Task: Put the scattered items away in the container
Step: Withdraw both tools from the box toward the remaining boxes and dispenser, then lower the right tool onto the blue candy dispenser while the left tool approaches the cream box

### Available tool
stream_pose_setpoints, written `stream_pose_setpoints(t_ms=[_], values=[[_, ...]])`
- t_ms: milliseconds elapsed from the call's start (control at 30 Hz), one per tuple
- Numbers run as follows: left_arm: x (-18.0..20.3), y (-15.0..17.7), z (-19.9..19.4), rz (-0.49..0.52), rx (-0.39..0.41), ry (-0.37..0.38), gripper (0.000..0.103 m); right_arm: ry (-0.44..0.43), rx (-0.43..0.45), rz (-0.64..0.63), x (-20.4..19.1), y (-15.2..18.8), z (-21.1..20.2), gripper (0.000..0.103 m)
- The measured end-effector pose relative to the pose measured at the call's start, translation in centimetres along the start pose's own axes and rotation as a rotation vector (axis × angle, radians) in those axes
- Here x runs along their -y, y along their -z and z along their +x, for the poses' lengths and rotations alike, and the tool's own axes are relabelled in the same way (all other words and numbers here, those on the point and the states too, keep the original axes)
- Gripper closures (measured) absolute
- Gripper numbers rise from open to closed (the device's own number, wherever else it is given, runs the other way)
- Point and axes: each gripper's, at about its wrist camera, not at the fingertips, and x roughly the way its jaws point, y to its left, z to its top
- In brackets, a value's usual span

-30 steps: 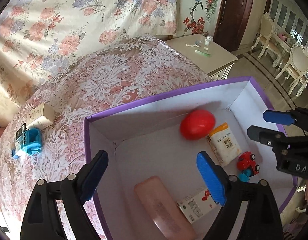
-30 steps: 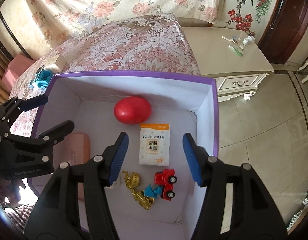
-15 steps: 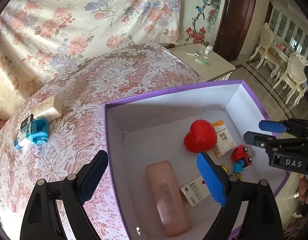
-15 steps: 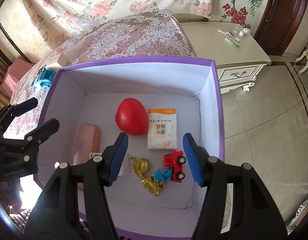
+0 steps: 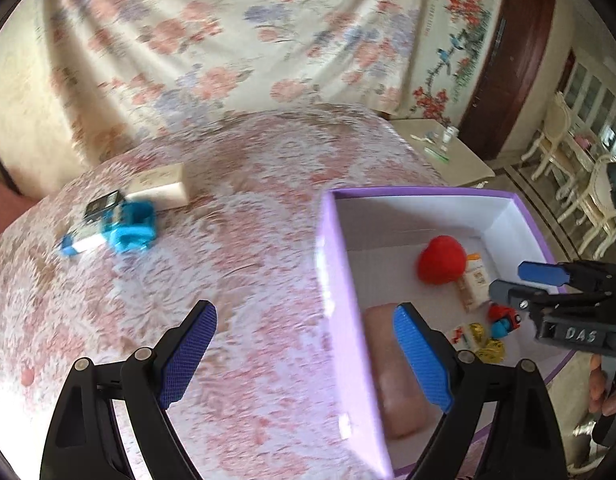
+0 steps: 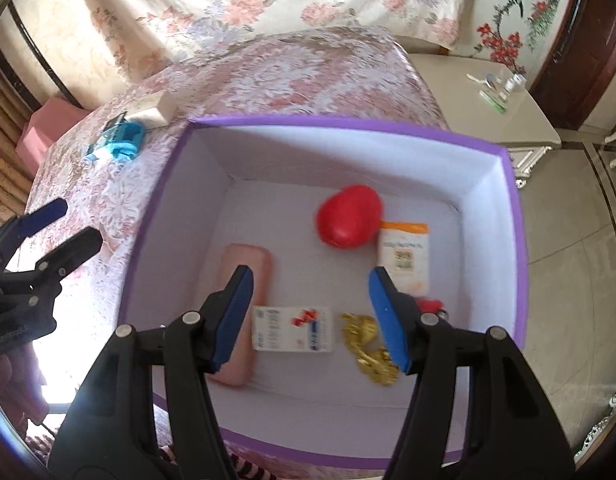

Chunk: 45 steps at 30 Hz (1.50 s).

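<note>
A purple box [image 6: 347, 125] [image 5: 331, 264] sits on a floral bedspread [image 5: 228, 240]. Inside lie a red heart [image 6: 347, 222] [image 5: 441, 259], a pink case [image 6: 248, 276] [image 5: 387, 364], a white-and-orange packet [image 6: 403, 256], a white carton [image 6: 292, 330], a gold trinket [image 6: 367, 344] and a red toy car [image 5: 503, 320]. A blue toy [image 5: 128, 226] [image 6: 122, 142] and a beige box [image 5: 162, 184] [image 6: 156, 108] lie on the bed, left of the box. My left gripper [image 5: 304, 354] is open and empty above the box's left wall. My right gripper [image 6: 309, 316] is open and empty above the box.
A cream nightstand [image 6: 487, 112] with small bottles stands right of the bed. Tiled floor [image 6: 567, 260] lies to the right, with white chairs [image 5: 567, 176] beyond. A floral curtain [image 5: 228, 40] hangs behind the bed.
My left gripper has swung left, off the box interior toward the bedspread; the blue toy and beige box are now nearer centre. My right gripper has shifted left over the box.
</note>
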Motion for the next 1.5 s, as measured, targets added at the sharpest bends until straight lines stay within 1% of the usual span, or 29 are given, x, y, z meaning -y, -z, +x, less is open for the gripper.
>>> stream_pose_setpoints(t_ms=[133, 300, 467, 733, 867, 1033, 1133, 1267, 1400, 1500], values=[[-4.3, 0.9, -0.4, -0.055, -0.013, -0.017, 0.012, -0.001, 0.020, -0.009, -2.6, -1.0, -0.5, 0.039], [-9.4, 2.2, -0.5, -0.109, -0.041, -0.042, 0.012, -0.012, 0.024, -0.014, -6.7, -2.0, -0.5, 0.037], [-14.3, 3.4, -0.5, -0.142, -0.065, -0.066, 0.012, -0.036, 0.023, -0.058, -11.8, -3.0, -0.4, 0.037], [-22.2, 4.4, -0.1, -0.182, -0.095, -0.108, 0.012, -0.079, -0.003, -0.163, -20.9, -4.8, 1.7, 0.033], [-26.2, 4.4, 0.8, -0.203, -0.113, -0.123, 0.011, -0.097, -0.031, -0.202, -25.2, -5.9, 4.1, 0.033], [-30.9, 4.2, 2.7, -0.232, -0.150, -0.130, 0.011, -0.103, -0.077, -0.193, -28.3, -7.0, 7.7, 0.032], [-32.8, 3.9, 4.2, -0.224, -0.173, -0.125, 0.010, -0.103, -0.091, -0.164, -29.4, -7.8, 9.5, 0.032], [-34.7, 2.9, 5.8, -0.202, -0.180, -0.121, 0.010, -0.093, -0.125, -0.120, -30.5, -9.2, 12.0, 0.029], [-36.5, 1.5, 7.7, -0.193, -0.187, -0.100, 0.010, -0.092, -0.139, -0.100, -31.5, -10.5, 13.7, 0.027], [-37.4, -0.1, 8.7, -0.159, -0.176, -0.103, 0.010, -0.090, -0.141, -0.088, -32.2, -11.7, 14.9, 0.027]])
